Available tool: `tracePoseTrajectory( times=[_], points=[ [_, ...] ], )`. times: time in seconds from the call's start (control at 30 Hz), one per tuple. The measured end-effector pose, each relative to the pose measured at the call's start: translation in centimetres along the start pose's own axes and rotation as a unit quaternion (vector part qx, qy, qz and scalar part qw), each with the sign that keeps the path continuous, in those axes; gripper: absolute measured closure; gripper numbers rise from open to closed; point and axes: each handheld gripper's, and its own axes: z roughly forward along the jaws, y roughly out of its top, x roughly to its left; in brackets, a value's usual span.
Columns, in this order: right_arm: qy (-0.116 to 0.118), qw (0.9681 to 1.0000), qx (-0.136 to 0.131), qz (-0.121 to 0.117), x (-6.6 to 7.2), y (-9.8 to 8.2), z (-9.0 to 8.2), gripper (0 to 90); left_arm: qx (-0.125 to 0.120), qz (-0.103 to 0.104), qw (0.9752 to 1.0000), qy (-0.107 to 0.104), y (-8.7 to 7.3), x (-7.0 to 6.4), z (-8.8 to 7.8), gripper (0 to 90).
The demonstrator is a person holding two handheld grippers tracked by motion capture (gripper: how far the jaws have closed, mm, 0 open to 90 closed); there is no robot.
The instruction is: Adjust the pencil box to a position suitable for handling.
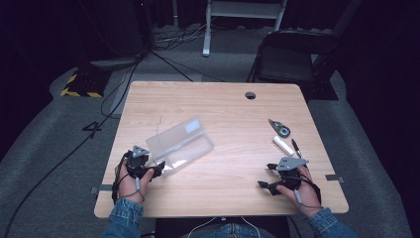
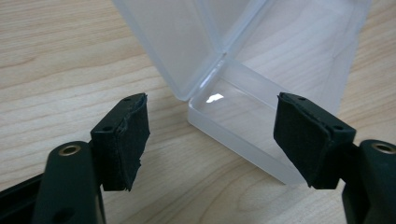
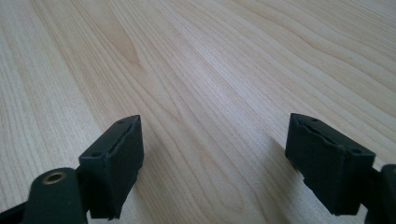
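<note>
A clear plastic box lies open on the wooden table, its lid tilted up toward the far left. My left gripper sits at the box's near left corner. In the left gripper view the box lies just ahead of the left gripper; the jaws stand apart, the right pad is close by the base's corner, and the left pad is over bare wood. My right gripper rests near the table's front right, open over bare wood.
Beyond the right gripper lie a grey teardrop-shaped item, a white cylinder and a black pen. A cable hole sits near the table's far edge. A dark chair stands behind the table.
</note>
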Motion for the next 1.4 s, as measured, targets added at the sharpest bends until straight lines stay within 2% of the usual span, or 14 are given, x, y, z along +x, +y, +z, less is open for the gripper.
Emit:
tracePoseTrajectory(
  times=[0.13, 0.17, 0.23, 0.27, 0.33, 0.57, 0.77, 0.9, 0.93, 1.1, 1.23, 1.27, 1.3, 1.4],
  points=[
    [-0.001, 1.0000, 0.000, 0.001, 0.0, 0.0, 0.0, 19.7, 0.021, 0.019, 0.9996, -0.003, -0.1, -0.6, 0.4, 28.9],
    [-0.001, 1.0000, -0.001, 0.001, 0.0, 0.0, 0.0, 19.7, 0.030, 0.030, 0.9991, -0.001, -0.1, -0.7, 0.5, 29.2],
    [0.000, 1.0000, -0.001, 0.001, 0.0, -0.1, 0.0, 19.7, 0.034, 0.046, 0.9984, -0.001, -0.2, -1.1, 0.8, 29.6],
    [0.000, 1.0000, -0.001, 0.001, 0.0, -0.1, 0.0, 19.7, 0.034, 0.046, 0.9984, -0.001, -0.2, -1.1, 0.8, 29.5],
    [0.000, 1.0000, -0.001, 0.001, 0.0, -0.1, 0.0, 19.7, 0.036, 0.059, 0.9976, 0.004, -0.2, -1.4, 0.9, 28.9],
    [0.000, 1.0000, -0.001, 0.001, 0.0, -0.1, -0.1, 19.6, 0.034, 0.079, 0.9962, -0.017, -0.2, -2.3, 1.2, 28.4],
    [-0.002, 1.0000, 0.000, 0.005, -0.1, -0.2, -0.2, 20.0, 0.037, 0.114, 0.9916, -0.047, 0.0, -3.7, 1.6, 28.3],
    [-0.007, 0.9999, 0.002, 0.010, -0.2, -0.3, -0.4, 20.0, 0.040, 0.145, 0.9857, -0.077, 0.0, -4.8, 1.9, 28.1],
    [-0.010, 0.9999, 0.002, 0.011, -0.2, -0.3, -0.5, 20.3, 0.040, 0.156, 0.9830, -0.088, 0.0, -5.3, 2.0, 28.1],
    [-0.027, 0.9993, -0.022, 0.015, -0.5, -0.1, -1.3, 20.6, 0.043, 0.188, 0.9741, -0.118, 0.0, -6.8, 2.3, 28.0],
    [-0.027, 0.9993, -0.021, 0.017, -0.6, -0.2, -1.3, 20.9, 0.041, 0.213, 0.9650, -0.147, -0.1, -7.8, 2.6, 28.0],
    [-0.027, 0.9993, -0.019, 0.016, -0.6, -0.2, -1.2, 20.9, 0.040, 0.223, 0.9616, -0.154, -0.1, -8.1, 2.6, 27.9],
    [-0.027, 0.9993, -0.016, 0.018, -0.6, -0.3, -1.2, 20.9, 0.040, 0.225, 0.9604, -0.159, -0.2, -8.3, 2.7, 27.9],
    [-0.030, 0.9992, -0.017, 0.019, -0.7, -0.4, -1.2, 20.8, 0.040, 0.239, 0.9547, -0.173, -0.2, -8.8, 2.8, 27.9]
  ],
)
